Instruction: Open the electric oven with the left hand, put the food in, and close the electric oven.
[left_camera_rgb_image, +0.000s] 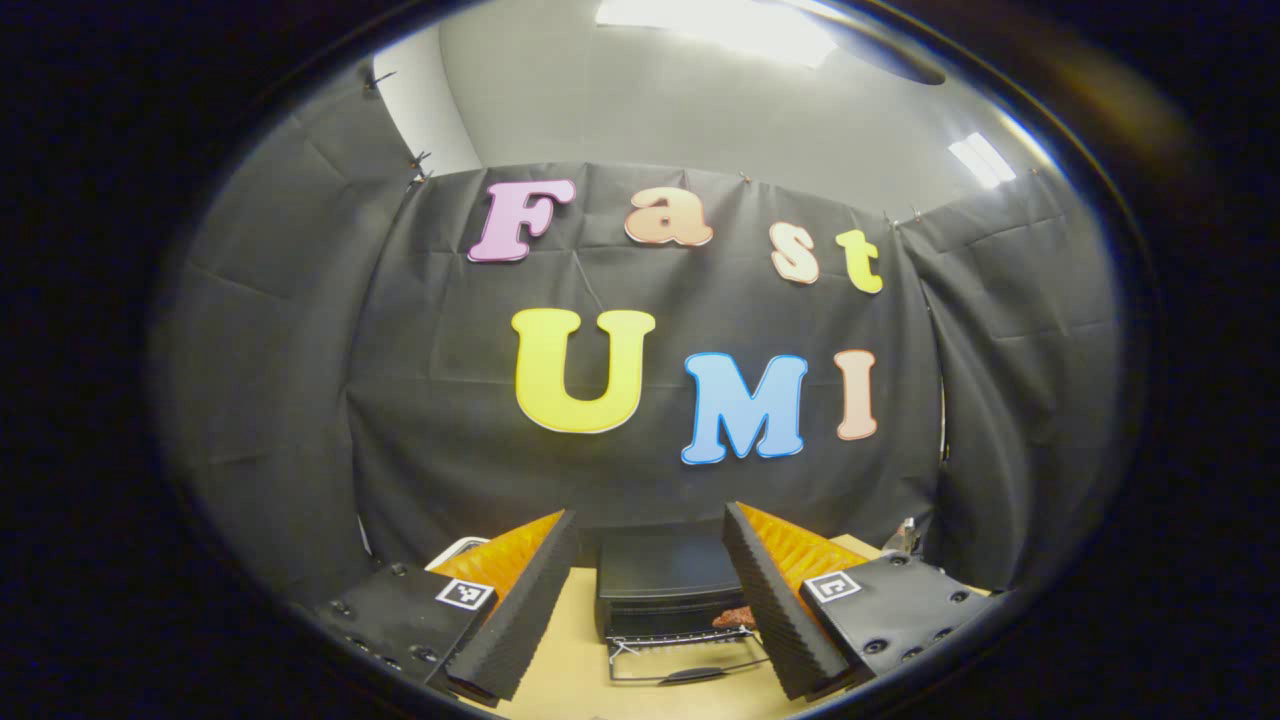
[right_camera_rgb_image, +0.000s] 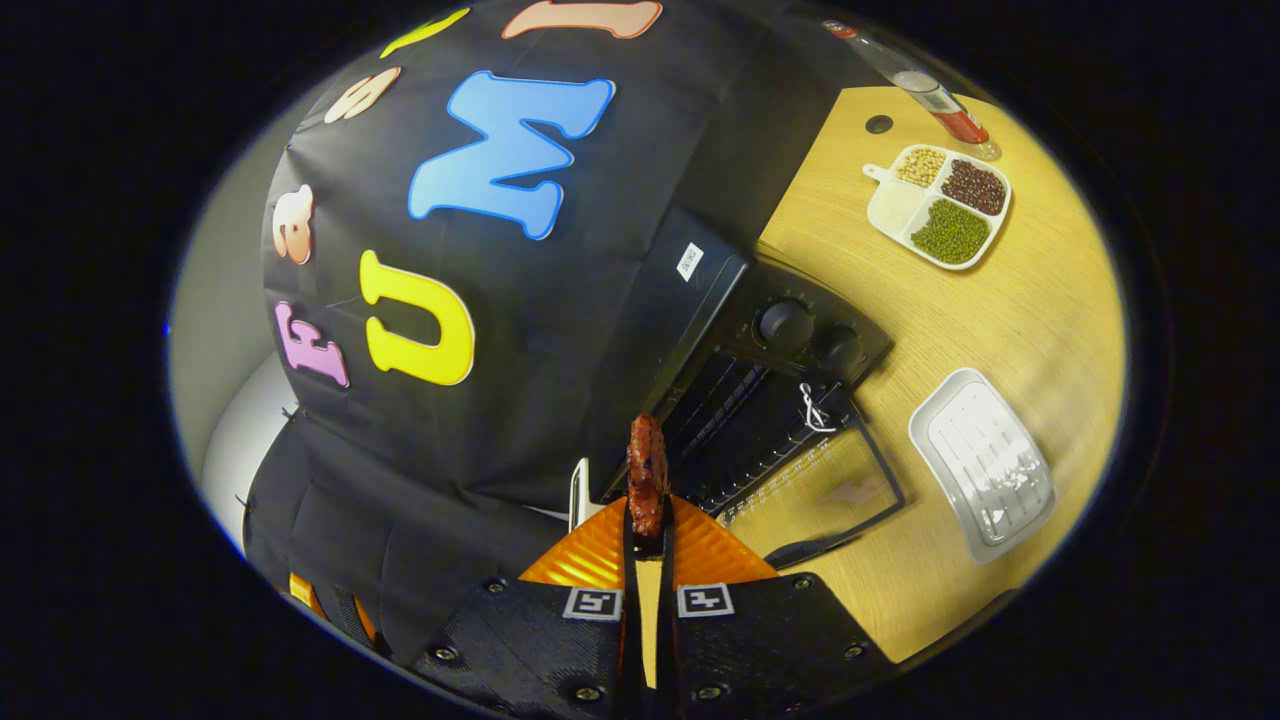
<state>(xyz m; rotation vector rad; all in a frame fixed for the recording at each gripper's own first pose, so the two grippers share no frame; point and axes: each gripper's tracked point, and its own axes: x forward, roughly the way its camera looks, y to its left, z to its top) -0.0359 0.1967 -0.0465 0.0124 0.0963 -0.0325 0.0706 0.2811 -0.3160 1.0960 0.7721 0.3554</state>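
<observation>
Gripper (right_camera_rgb_image: 648, 520), food (right_camera_rgb_image: 647, 475); tray (right_camera_rgb_image: 985, 462) beside oven (right_camera_rgb_image: 770, 400)

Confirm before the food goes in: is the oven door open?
Open: the oven door lies folded down flat, with the wire rack exposed behind it.

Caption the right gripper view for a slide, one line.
Right gripper pinching a piece of food above the oven's open door.
</observation>
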